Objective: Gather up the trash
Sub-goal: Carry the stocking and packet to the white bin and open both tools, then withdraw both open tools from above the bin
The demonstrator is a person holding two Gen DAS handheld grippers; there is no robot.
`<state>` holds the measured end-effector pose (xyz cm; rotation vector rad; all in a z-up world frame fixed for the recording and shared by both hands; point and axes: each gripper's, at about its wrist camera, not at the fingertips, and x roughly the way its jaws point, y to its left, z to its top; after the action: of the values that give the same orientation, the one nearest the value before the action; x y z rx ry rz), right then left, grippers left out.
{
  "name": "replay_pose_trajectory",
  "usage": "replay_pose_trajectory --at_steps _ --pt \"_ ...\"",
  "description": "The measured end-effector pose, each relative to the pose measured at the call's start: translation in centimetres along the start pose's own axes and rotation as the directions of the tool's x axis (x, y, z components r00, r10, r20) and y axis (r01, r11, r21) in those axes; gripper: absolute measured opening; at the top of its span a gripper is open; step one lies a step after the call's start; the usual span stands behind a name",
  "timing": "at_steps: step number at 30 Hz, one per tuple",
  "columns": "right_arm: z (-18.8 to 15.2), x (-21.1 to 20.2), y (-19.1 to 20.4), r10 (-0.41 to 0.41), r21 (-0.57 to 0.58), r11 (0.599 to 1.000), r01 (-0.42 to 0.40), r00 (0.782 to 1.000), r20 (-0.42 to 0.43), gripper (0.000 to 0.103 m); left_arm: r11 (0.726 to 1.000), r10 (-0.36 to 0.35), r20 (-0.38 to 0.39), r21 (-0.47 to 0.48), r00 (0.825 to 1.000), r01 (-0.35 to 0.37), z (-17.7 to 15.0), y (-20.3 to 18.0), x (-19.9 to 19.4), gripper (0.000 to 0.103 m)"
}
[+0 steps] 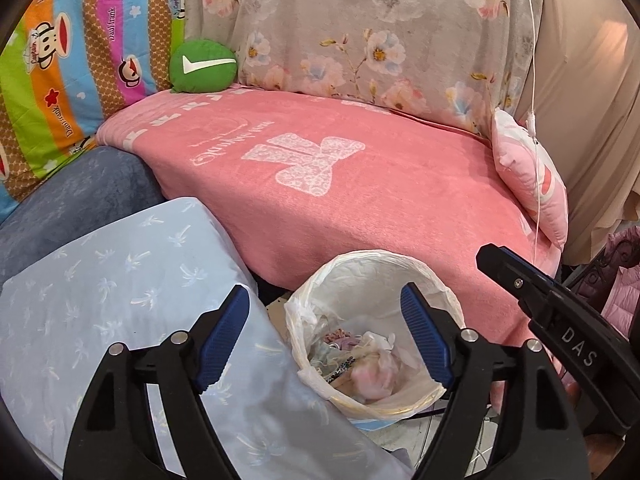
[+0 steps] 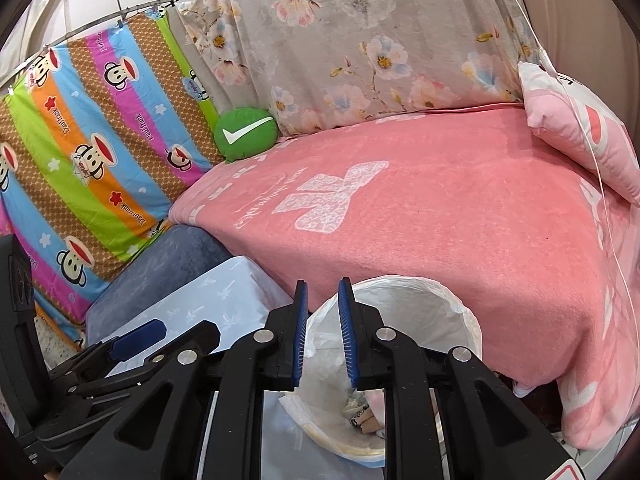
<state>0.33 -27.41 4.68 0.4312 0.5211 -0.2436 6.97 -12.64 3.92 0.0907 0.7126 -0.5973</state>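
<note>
Your left gripper (image 1: 324, 336) has its fingers spread wide and empty over the lined trash bin (image 1: 372, 292), which sits against the pink-blanketed bed (image 1: 360, 184). Your right gripper (image 2: 324, 336) hovers nearby, fingers slightly parted, gripping nothing.

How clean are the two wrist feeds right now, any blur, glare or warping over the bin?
Left wrist: sharp, evenly lit, trash bin contents legible, edges bowed by fisheye. Right wrist: equally sharp, no glare, but the right gripper blocks much of the bin.

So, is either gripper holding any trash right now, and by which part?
No. Left gripper open and right gripper slightly open, both empty above the white-lined trash bin.
</note>
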Motion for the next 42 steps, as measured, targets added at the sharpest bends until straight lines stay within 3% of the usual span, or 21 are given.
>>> replay_pose_trajectory --at_steps 7,20,42 --pt "-0.6 0.0 0.9 -0.009 -0.038 0.999 0.007 0.999 -0.042 0.032 1.0 0.029 0.011 -0.008 1.0 -0.028 -0.5 1.0 -0.9 0.078" --pt "-3.5 -1.2 2.2 -0.089 -0.186 0.98 0.069 0.991 -0.101 0.038 0.995 0.098 0.018 0.002 0.995 -0.098 -2.5 1.8 -2.2 0.083" --pt "-8.0 -2.3 3.3 -0.185 -0.282 0.949 0.143 0.974 -0.131 0.049 0.983 0.184 -0.01 0.003 0.983 -0.184 -6.4 2.8 -2.7 0.091"
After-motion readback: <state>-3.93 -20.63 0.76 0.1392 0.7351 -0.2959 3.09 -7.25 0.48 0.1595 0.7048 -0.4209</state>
